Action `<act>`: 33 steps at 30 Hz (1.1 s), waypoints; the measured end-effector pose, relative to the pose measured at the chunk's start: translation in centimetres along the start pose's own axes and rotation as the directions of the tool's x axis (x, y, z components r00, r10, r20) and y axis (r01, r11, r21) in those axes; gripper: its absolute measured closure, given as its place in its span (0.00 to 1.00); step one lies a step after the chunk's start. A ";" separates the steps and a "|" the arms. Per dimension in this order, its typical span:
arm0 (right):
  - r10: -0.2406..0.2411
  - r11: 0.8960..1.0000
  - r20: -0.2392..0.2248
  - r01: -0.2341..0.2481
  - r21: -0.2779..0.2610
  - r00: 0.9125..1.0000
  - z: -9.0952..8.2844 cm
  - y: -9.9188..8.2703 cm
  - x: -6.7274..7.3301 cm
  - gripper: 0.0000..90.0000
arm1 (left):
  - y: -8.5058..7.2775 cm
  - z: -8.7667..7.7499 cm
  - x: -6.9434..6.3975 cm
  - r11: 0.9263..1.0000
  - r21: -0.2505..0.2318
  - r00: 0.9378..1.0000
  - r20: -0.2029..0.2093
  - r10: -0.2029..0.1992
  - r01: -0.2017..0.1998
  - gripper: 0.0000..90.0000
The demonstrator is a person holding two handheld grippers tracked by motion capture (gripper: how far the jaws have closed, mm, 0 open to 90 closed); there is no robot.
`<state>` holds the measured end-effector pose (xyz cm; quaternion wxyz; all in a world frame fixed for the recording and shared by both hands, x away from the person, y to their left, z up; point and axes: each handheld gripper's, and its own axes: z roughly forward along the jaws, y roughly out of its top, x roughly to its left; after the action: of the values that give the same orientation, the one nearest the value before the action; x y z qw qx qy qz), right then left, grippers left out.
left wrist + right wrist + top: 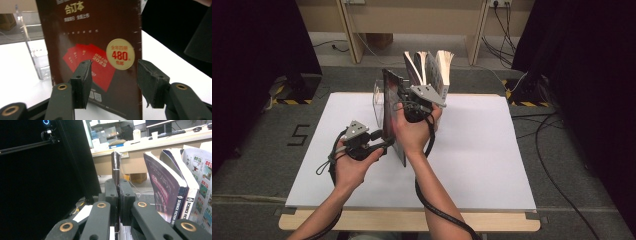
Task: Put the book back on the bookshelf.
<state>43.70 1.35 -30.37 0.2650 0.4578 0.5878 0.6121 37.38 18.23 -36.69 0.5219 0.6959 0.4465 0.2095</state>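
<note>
The upright book (392, 112) is pinched by the right hand-held gripper (414, 102), spread left hand-held gripper (379, 140) just beside its cover.

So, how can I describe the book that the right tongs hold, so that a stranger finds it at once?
Start at the white table top and go to its far edge, where several paperbacks stand fanned open. Just in front of them, the right tongs pinch a thin dark brown book upright. It alone is closed, and its cover carries a round cream sticker.

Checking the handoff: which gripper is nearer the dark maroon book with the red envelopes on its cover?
Right. The right gripper is clamped on the dark maroon book; the left gripper is open, just off its cover.
</note>
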 end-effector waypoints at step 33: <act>0.005 1.000 0.002 -0.005 0.001 1.000 0.1 -0.2 0.4 0.97 | 1.2 3.8 -2.3 0.997 -0.005 0.996 -0.052 0.075 -0.075 0.56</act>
<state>43.56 1.73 -30.52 0.2637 0.4604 0.5866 0.6119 39.56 14.22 -36.54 0.5044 0.7046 0.4329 0.2485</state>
